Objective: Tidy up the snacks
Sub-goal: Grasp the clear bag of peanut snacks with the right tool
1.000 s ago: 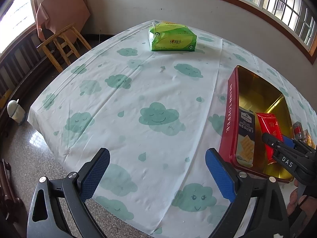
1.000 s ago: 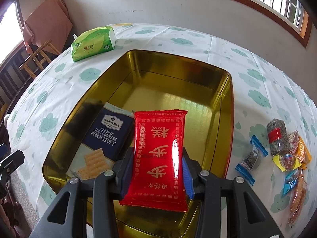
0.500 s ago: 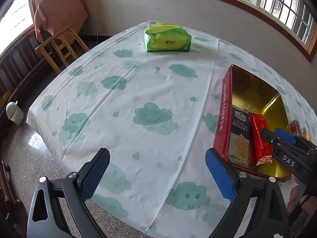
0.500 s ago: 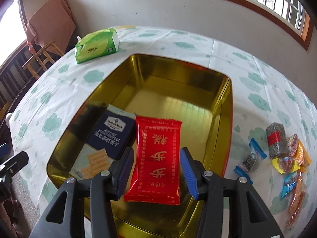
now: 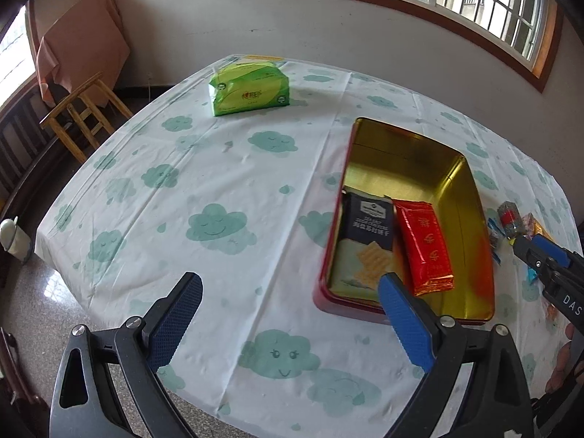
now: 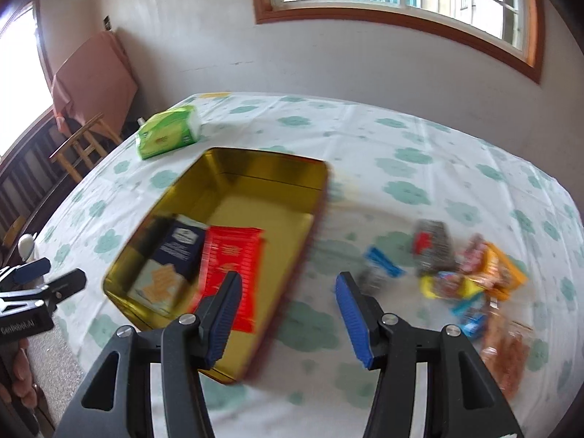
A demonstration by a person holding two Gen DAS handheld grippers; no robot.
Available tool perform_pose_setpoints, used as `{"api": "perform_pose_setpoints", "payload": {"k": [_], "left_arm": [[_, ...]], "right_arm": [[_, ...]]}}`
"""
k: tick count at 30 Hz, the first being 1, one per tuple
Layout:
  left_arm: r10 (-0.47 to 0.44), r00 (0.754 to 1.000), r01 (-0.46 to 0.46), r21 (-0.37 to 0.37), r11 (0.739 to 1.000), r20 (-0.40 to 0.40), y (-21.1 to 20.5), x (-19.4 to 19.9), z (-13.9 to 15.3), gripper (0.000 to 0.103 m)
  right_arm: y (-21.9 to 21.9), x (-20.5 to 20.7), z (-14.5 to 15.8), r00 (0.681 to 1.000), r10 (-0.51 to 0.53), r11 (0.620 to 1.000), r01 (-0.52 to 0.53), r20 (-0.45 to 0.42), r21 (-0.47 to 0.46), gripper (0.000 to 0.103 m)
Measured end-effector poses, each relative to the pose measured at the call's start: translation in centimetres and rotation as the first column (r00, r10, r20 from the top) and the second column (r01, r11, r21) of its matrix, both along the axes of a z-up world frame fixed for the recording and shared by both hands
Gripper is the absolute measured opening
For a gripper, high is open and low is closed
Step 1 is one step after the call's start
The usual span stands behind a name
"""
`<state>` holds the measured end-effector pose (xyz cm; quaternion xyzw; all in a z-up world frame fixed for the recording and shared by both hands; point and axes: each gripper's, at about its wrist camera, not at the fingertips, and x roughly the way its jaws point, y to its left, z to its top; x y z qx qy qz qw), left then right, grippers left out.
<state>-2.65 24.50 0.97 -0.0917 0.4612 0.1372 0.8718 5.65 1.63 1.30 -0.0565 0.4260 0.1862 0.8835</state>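
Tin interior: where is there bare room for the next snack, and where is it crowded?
The tin has bare gold floor across its far half, beyond the cracker pack and red packet, plus a strip between the red packet and the right wall. The near-left corner is full. Outside, the loose snacks crowd the cloth right of the tin; the tablecloth toward the tissue pack is bare.

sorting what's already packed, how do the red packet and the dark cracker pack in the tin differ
The red packet is glossy red foil with gold characters; the cracker pack is dark navy on top with a pale lower part picturing crackers. The red packet looks narrower than the cracker pack. The red packet lies toward the middle of the tin, while the cracker pack sits against its left wall. Both lie flat, side by side, at the near end of the tin.
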Motion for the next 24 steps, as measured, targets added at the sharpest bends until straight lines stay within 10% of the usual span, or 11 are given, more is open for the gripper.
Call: {"api": "perform_pose_setpoints", "payload": {"k": [13, 24], "left_arm": [[-0.194, 0.981, 0.194, 0.002, 0.981, -0.003, -8.7, 2.2, 0.4, 0.096], [-0.346, 0.938, 0.346, 0.004, 0.938, -0.023, -16.3, 4.0, 0.0, 0.096]], "right_arm": [[-18.8, 0.7, -1.5, 0.934, -0.357, 0.932, 0.355, -0.016, -0.074, 0.055], [-21.9, 1.1, -5.3, 0.915, -0.391, 0.920, 0.386, -0.095, -0.072, 0.055]]}}
